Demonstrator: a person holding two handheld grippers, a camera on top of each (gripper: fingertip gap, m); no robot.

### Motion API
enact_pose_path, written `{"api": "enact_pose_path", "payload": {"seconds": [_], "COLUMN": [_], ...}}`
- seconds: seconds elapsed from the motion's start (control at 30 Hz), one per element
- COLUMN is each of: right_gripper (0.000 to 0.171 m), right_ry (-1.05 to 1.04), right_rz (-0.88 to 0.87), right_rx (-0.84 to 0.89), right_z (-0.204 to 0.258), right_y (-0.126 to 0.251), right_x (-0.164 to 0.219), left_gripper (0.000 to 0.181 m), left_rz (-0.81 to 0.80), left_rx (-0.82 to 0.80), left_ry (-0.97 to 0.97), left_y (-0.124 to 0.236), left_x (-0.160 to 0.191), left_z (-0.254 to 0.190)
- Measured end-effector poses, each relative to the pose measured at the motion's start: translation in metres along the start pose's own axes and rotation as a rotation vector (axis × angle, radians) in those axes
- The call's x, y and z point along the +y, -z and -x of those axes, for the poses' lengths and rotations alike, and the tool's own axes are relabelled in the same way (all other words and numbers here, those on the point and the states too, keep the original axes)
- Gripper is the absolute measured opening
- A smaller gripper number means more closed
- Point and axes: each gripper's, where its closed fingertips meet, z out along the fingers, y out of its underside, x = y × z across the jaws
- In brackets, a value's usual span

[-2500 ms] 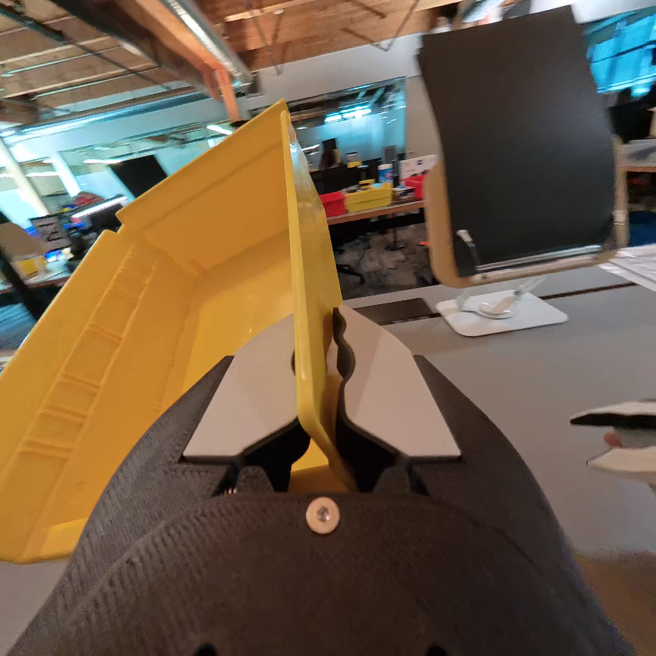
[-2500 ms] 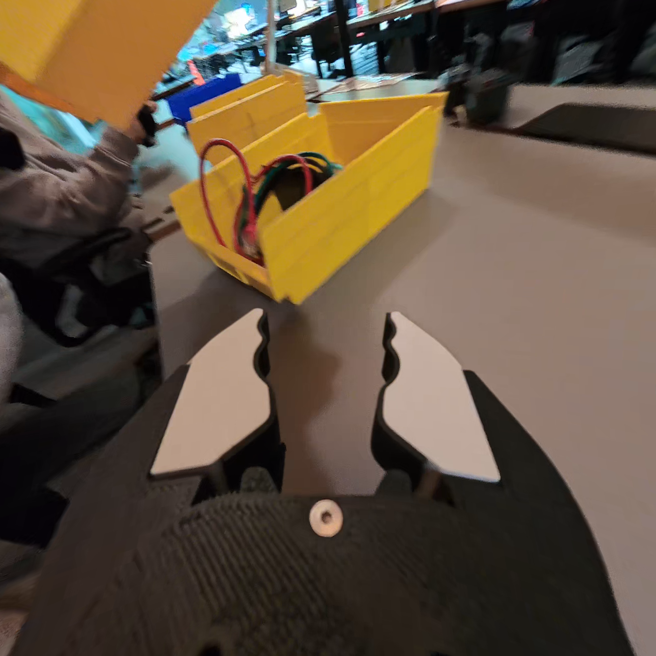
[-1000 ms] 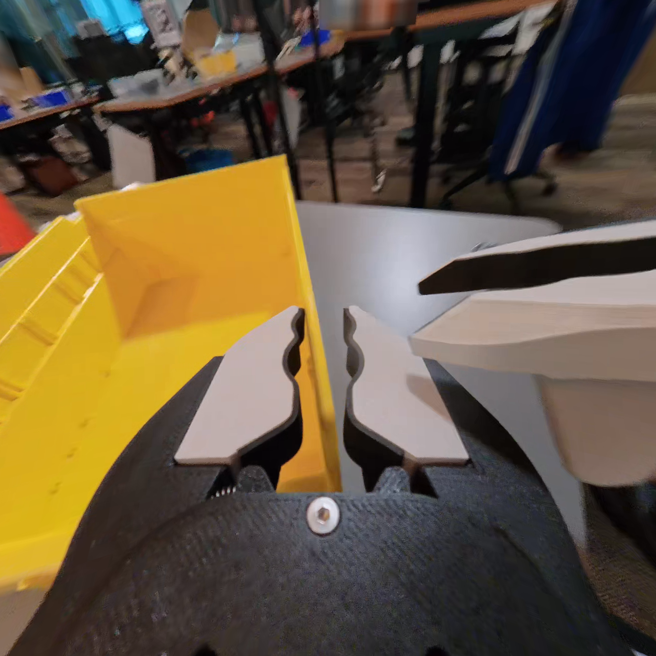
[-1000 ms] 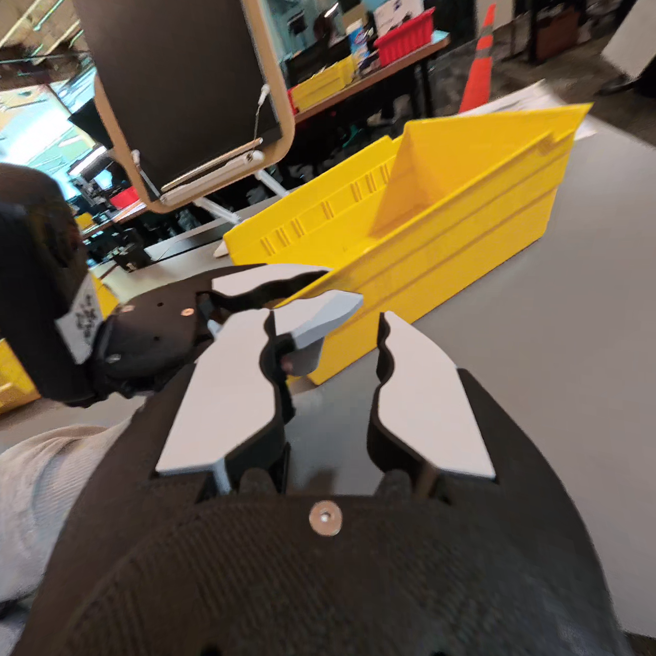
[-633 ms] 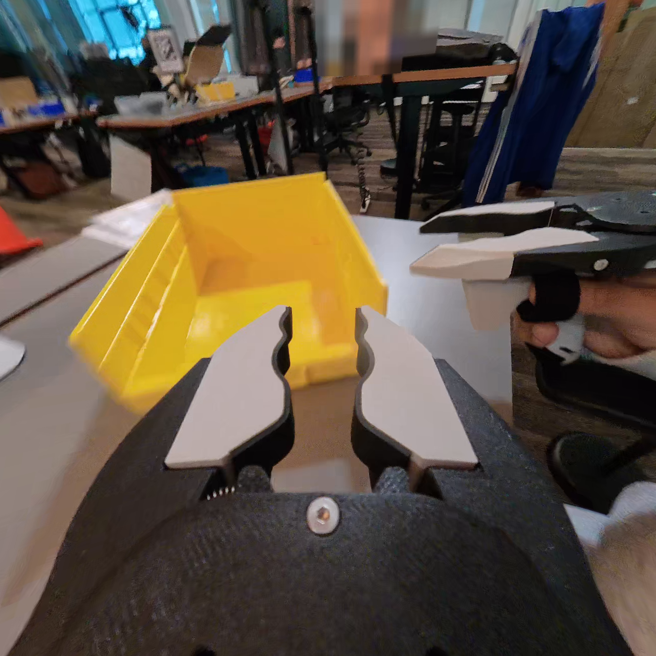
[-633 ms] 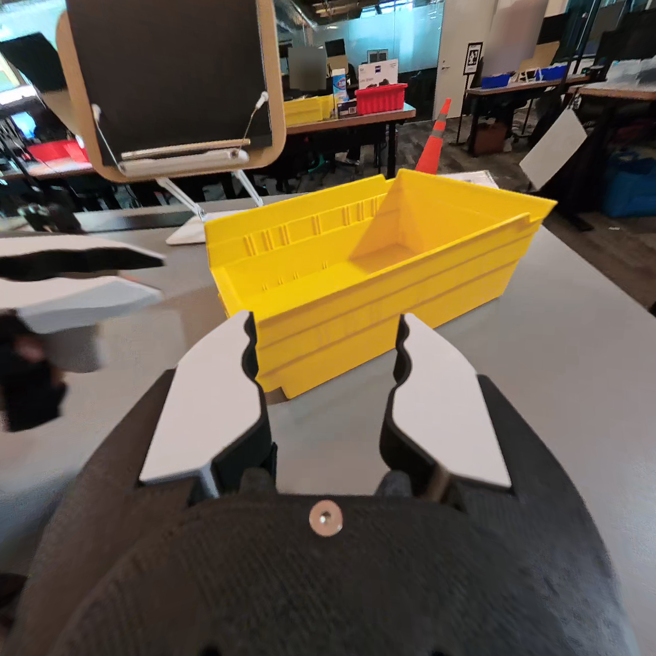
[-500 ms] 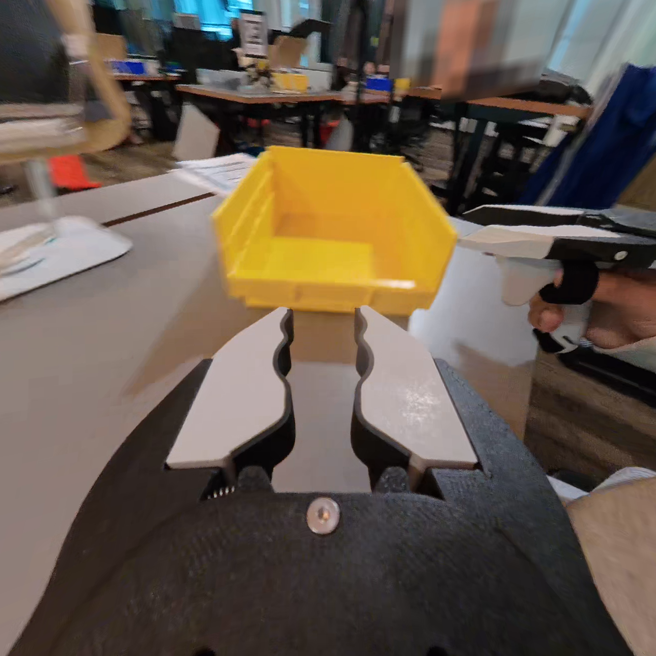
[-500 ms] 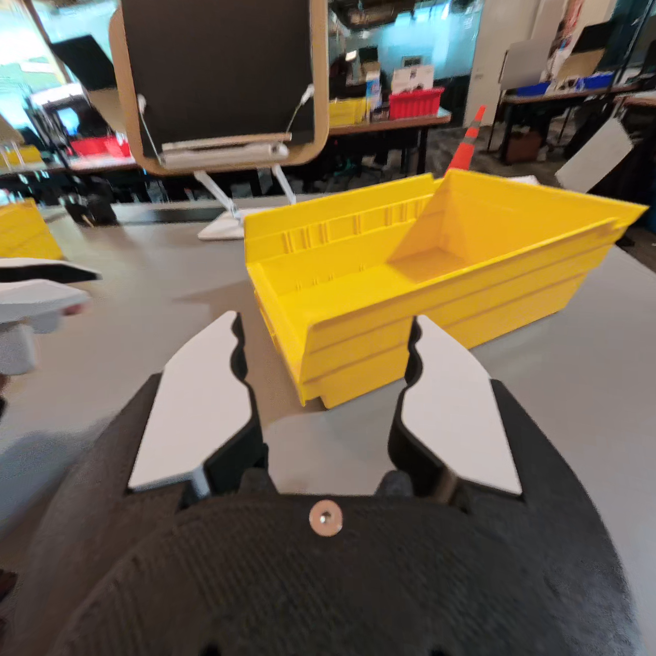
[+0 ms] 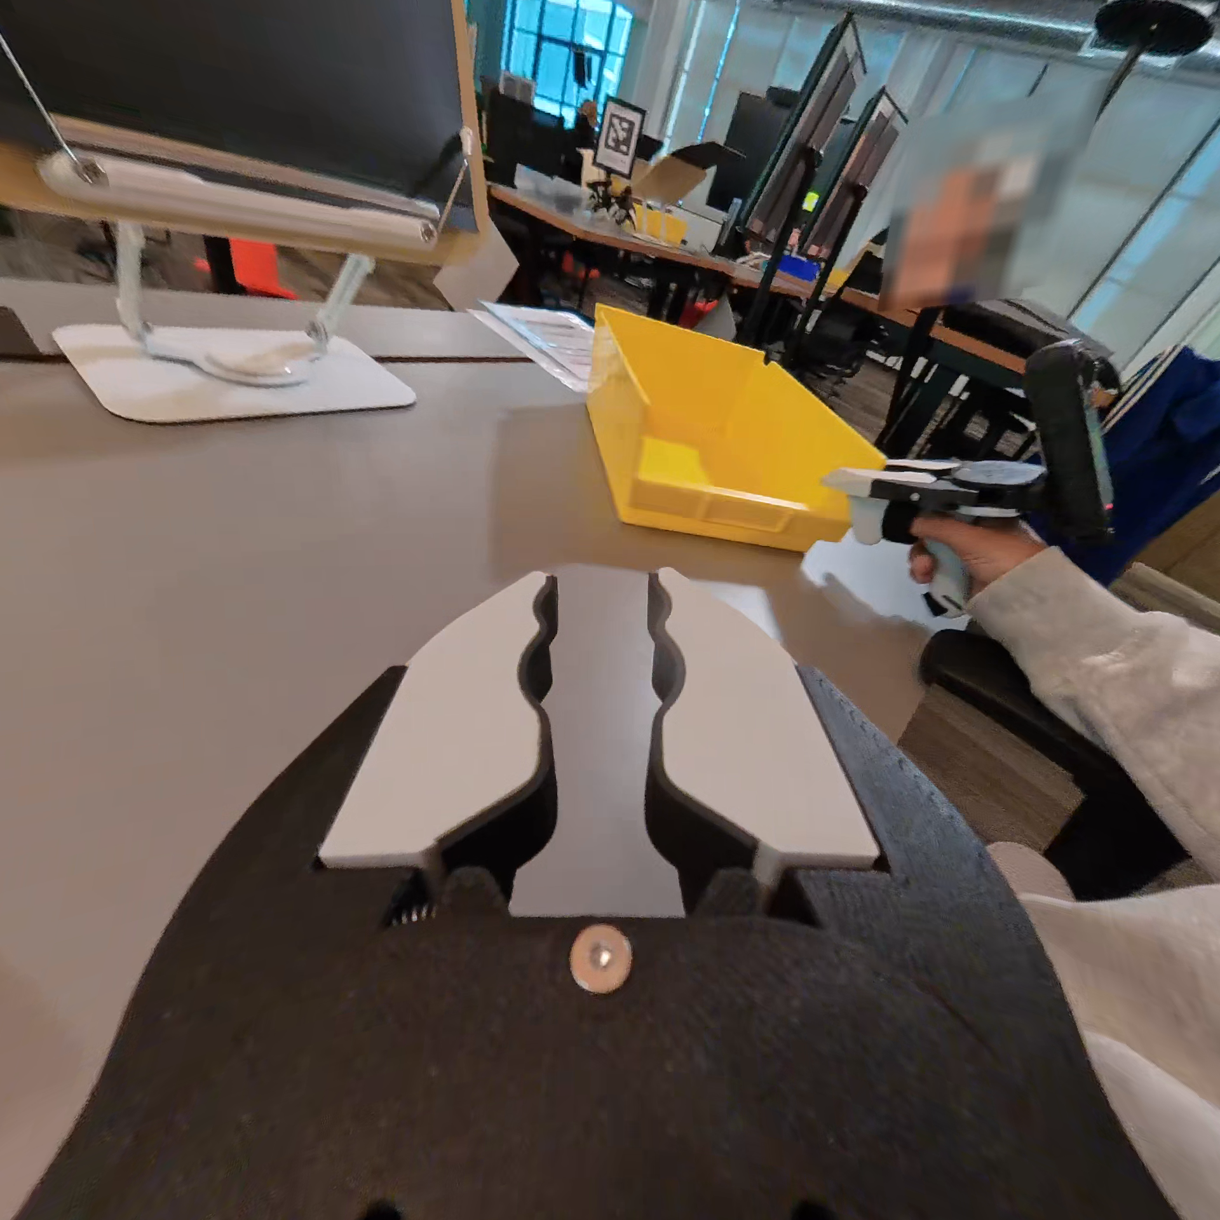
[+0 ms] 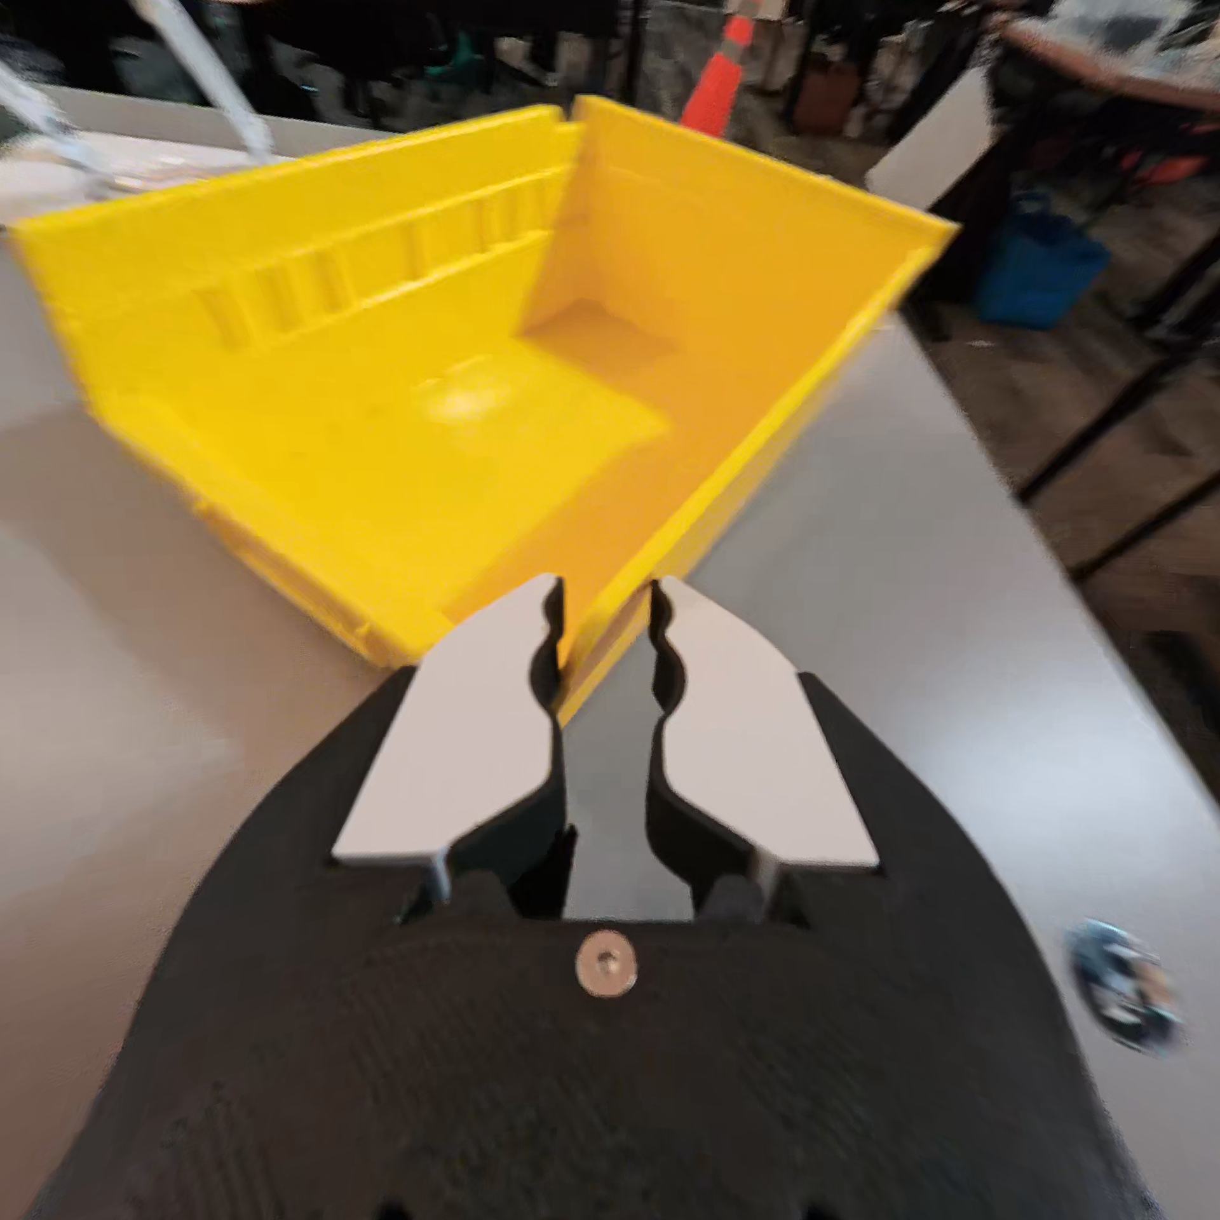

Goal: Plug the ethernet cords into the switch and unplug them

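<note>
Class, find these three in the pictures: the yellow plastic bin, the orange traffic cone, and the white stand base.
yellow plastic bin (image 10: pixel 462 422): right wrist view, inner floor.
orange traffic cone (image 10: pixel 716 82): right wrist view, cone body.
white stand base (image 9: pixel 231 383): left wrist view, flat plate.

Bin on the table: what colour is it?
The bin is plain yellow, inside and out; the right wrist view shows it best.

Yellow bin (image 9: pixel 726 455) on grey table (image 9: pixel 264 528); monitor stand (image 9: pixel 231 376) beyond.

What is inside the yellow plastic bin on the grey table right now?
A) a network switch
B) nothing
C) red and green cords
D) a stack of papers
B: the right wrist view looks straight into the yellow plastic bin, and only its bare yellow floor and walls show.
</note>
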Motion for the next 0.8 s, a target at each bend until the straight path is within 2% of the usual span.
{"api": "enact_pose_path", "payload": {"seconds": [0.13,0.27,0.37,0.47,0.53,0.6,0.63,0.73,0.8], "right_gripper": [0.006,0.004,0.006,0.011,0.043,0.048,0.046,0.037,0.037], "right_ry": [-0.086,-0.235,-0.222,-0.172,-0.153,-0.092,-0.078,-0.074,-0.055], "right_rz": [0.003,-0.013,-0.003,0.013,-0.036,-0.209,-0.327,-0.584,-0.576], "right_rx": [0.112,0.129,0.158,0.248,0.409,0.439,0.399,0.143,-0.08], "right_z": [-0.063,-0.097,-0.108,-0.12,-0.134,-0.118,-0.098,-0.013,0.057], "right_y": [0.009,0.02,0.024,0.027,0.045,0.073,0.086,0.1,0.087], "right_x": [0.009,0.016,0.019,0.021,0.007,-0.031,-0.053,-0.106,-0.114], "left_gripper": [0.024,0.023,0.024,0.025,0.019,0.016,0.015,0.019,0.034], "left_rz": [0.026,0.034,0.009,0.0,0.008,-0.001,-0.022,-0.091,-0.125], "left_rx": [-0.044,-0.105,-0.142,-0.191,-0.211,-0.227,-0.26,-0.469,-0.645], "left_ry": [-0.068,-0.105,-0.075,-0.037,-0.014,0.007,0.005,-0.067,-0.161], "left_y": [-0.001,0.002,0.007,0.013,0.018,0.025,0.03,0.057,0.08], "left_x": [0.004,0.006,0.002,0.002,0.003,-0.001,-0.005,-0.02,-0.031], "left_z": [0.003,0.016,0.031,0.051,0.063,0.073,0.081,0.12,0.148]}}
